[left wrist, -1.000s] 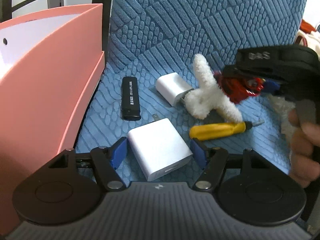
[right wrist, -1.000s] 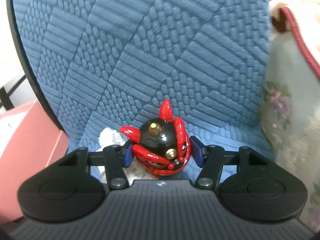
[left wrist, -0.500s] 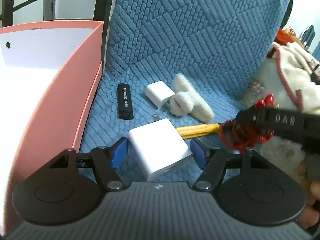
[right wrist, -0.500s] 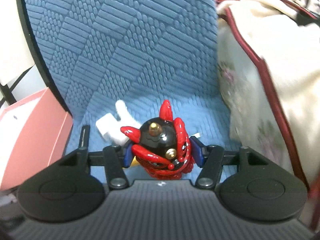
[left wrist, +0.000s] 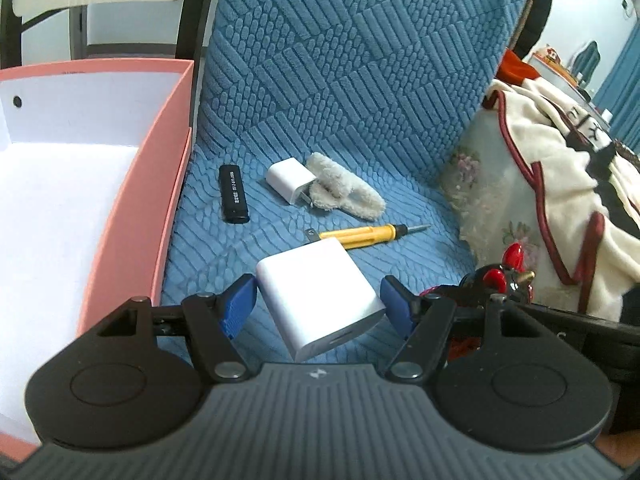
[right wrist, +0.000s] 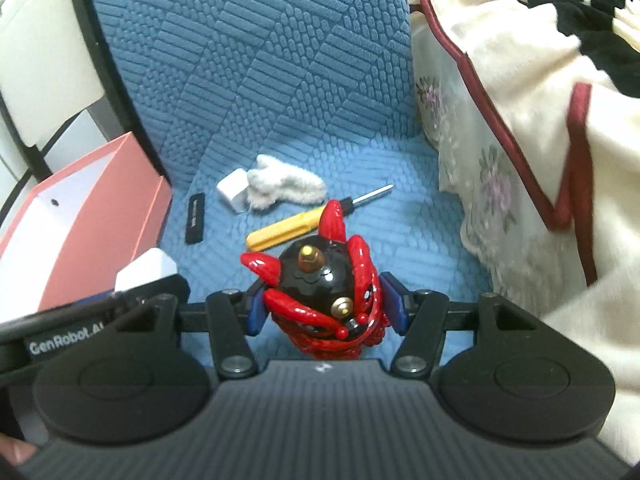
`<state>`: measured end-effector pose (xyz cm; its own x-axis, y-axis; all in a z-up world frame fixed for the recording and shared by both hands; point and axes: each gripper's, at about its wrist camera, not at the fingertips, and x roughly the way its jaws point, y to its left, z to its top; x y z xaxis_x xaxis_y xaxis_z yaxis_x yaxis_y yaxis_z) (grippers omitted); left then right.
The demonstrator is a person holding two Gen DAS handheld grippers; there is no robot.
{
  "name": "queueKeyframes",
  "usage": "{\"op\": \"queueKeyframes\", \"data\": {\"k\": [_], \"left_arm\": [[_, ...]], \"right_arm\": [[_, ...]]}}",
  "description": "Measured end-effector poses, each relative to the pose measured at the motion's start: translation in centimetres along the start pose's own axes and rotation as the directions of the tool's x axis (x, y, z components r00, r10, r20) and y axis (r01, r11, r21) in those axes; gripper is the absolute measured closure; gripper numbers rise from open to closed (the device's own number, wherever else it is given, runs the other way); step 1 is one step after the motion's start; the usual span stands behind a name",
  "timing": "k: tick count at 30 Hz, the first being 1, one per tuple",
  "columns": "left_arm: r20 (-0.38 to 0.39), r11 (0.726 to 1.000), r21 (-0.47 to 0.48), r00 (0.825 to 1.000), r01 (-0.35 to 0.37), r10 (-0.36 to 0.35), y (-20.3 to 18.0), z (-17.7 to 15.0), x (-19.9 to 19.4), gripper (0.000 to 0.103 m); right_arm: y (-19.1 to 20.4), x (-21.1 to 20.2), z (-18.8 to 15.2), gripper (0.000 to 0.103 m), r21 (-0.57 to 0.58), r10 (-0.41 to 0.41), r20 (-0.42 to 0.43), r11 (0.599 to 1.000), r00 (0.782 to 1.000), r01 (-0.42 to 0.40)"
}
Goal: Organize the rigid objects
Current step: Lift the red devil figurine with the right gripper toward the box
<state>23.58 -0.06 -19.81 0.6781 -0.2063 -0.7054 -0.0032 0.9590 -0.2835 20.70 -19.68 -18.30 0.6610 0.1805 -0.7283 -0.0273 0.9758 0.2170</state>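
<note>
Spread with a quilted blue cushion cover [left wrist: 360,80], seat and backrest alike. At the seat's left edge, a pink cardboard box with a white interior [left wrist: 160,184], open and, as far as visible, empty: sorting judged barely begun. Clamped corner to corner in the left gripper [left wrist: 316,304], a large white square charger block [left wrist: 320,296], raised near the seat's front edge beside the box. Pinched in the right gripper [right wrist: 326,308], a glossy red-and-black horned figurine [right wrist: 324,296], lifted over the front of the seat, to the right of the left gripper. Left lying mid-seat: a fluffy white plush piece [left wrist: 344,194] towards the backrest, a yellow-handled screwdriver [left wrist: 360,235] nearer the front, a slim black rectangular stick [left wrist: 233,194] towards the box, a small white plug adapter [left wrist: 289,181] touching the plush. Nothing yet dropped into the box; two pieces in hand, four waiting, the plush likely not a rigid one. Compared with a second ago: figurine carried from over the plush, near the backrest, to the front right; left view pulled back and up, showing more of the box interior; charger grip unchanged.
</note>
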Motion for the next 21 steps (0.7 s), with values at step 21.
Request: {"op": "queueKeyframes", "data": {"k": [21], "left_arm": [[-0.013, 0.997, -0.022, 0.997, 0.074, -0.074, 0.5, 0.3, -6.2, 0.03]], "right_arm": [[1.7, -6.3, 0.3, 0.043, -0.002, 0.046, 0.032, 0.999, 0.998, -0.046]]}}
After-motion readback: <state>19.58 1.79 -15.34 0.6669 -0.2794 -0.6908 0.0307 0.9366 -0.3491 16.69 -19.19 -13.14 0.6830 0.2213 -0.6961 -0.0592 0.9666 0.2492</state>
